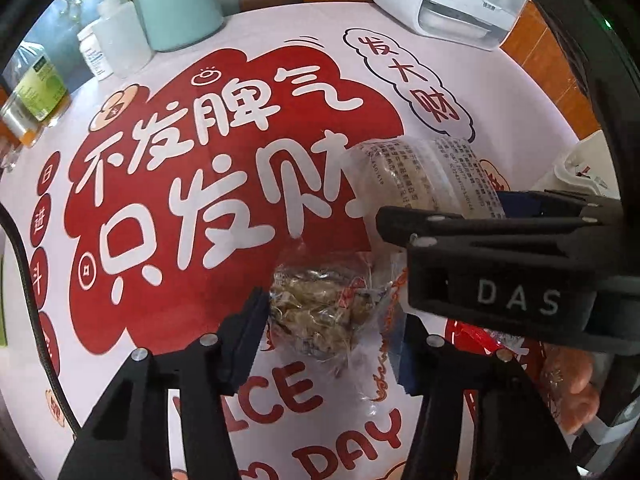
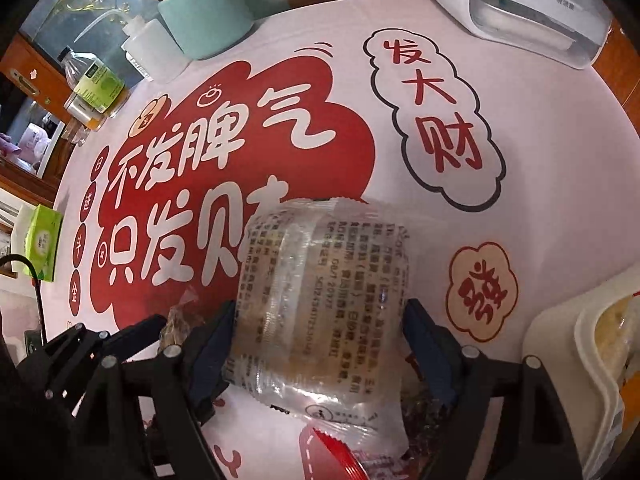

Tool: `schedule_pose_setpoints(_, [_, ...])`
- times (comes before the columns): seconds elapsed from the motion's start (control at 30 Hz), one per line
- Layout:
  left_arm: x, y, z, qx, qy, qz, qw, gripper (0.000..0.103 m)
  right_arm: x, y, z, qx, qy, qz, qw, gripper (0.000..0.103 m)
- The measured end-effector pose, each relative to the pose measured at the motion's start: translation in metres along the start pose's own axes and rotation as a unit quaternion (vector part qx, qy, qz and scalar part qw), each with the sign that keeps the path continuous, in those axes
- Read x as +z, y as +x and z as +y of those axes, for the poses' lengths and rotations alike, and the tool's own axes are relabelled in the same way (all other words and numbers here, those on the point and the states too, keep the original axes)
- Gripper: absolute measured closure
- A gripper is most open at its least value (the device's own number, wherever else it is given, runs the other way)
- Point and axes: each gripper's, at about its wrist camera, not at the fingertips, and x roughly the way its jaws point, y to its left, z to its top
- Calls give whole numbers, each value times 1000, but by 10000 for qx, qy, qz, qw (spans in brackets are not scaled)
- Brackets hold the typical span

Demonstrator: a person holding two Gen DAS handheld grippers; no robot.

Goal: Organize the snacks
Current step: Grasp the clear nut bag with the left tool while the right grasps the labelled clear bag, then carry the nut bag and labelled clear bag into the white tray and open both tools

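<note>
My left gripper (image 1: 332, 316) is shut on a small clear packet of brownish snack (image 1: 320, 312), held above the red and white printed tablecloth (image 1: 200, 200). My right gripper (image 2: 320, 340) is shut on a clear wrapped pastry with black print (image 2: 320, 292); it also shows in the left wrist view (image 1: 424, 176), just right of and above the left gripper, with the right gripper's black body crossing in front. A red packet (image 2: 332, 456) lies under the pastry near the bottom edge.
A cream basket (image 2: 568, 360) with snacks stands at the right. A white appliance (image 1: 452, 4) sits at the back right. A teal canister (image 1: 180, 8), white bottles (image 1: 116, 36) and a green-labelled bottle (image 1: 36, 88) stand at the back left. A green tissue pack (image 2: 40, 244) lies at the left.
</note>
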Motion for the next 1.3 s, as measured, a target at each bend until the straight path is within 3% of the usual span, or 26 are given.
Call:
schedule_pose_setpoints(0.17, [-12, -12, 0, 153, -219, -39, 9996, 53, -3, -4, 3, -38, -175, -32, 9998, 35])
schedule_pose_setpoints(0.33, [-32, -40, 2, 188, -532, -157, 9983, 53, -14, -23, 3, 55, -234, -131, 9996, 36])
schedule_pose_setpoints(0.67, [-82, -110, -10, 142, -908, -216, 9955, 53, -67, -124, 6, 680, -310, -896, 9932, 36])
schedule_pose_setpoints(0.93, [-109, -163, -69, 96, -730, -448, 9963, 53, -125, -203, -29, 911, -345, -1427, 9850, 36])
schedule_pose_setpoints(1.3, [-98, -189, -191, -176, -106, -803, 9966, 53, -163, -261, -130, 558, 93, -1717, 9835, 36])
